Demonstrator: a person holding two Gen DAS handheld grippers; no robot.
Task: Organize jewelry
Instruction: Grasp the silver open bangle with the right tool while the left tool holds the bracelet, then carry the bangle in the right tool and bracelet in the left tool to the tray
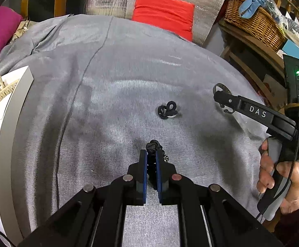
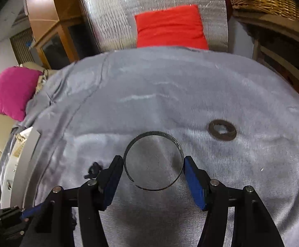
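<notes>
Left gripper clamped on black beaded bracelet, near white tray. Right gripper half open, pads against open bangle, lifted above grey cloth. Best kept level, squeezed gently, carried toward tray.

Grey cloth cover: soft short-nap fabric, slight sheen, creased. Open bangle: thin dark metal, dull, smooth. Flat ring: tarnished brownish metal, matt. Black beaded piece: knotted, faintly glinting. Fingers: matt black plastic, blue rubbery pads. Basket: woven wicker, rough. Red cushion: plain cloth. Silver sheet: shiny foil, quilted.
</notes>
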